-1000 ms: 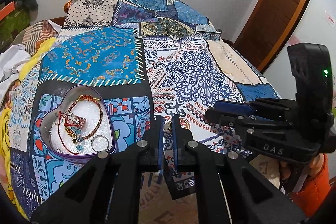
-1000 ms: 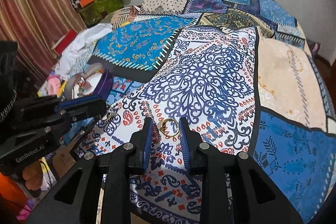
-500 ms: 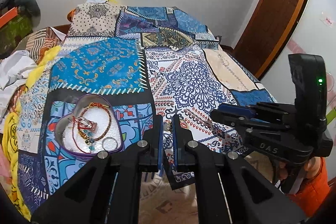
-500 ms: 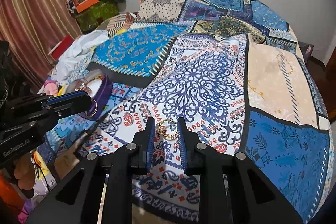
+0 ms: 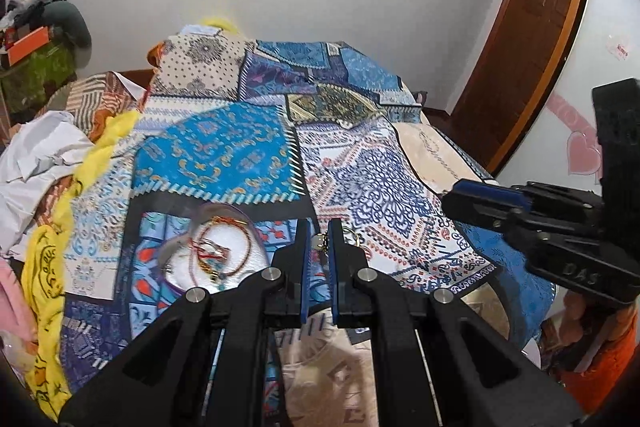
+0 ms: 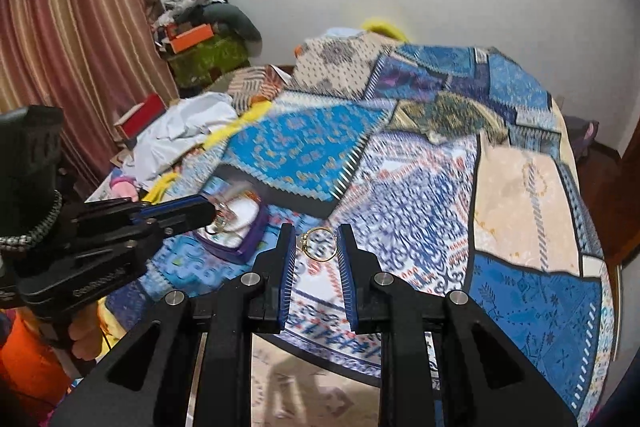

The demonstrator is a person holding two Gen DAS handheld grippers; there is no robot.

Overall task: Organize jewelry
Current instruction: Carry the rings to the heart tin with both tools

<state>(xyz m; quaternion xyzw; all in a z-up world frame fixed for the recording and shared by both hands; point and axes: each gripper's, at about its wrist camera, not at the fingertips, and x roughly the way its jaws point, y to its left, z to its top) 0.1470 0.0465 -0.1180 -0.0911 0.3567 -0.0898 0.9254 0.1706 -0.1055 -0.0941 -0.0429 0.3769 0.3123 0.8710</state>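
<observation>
Our left black two-finger gripper (image 5: 318,241) points forward above the bed, its blue-lined jaws pinched nearly together on a small ring. Our right black two-finger gripper (image 6: 318,247) is level beside it, its jaws closed against a gold ring's sides.
</observation>
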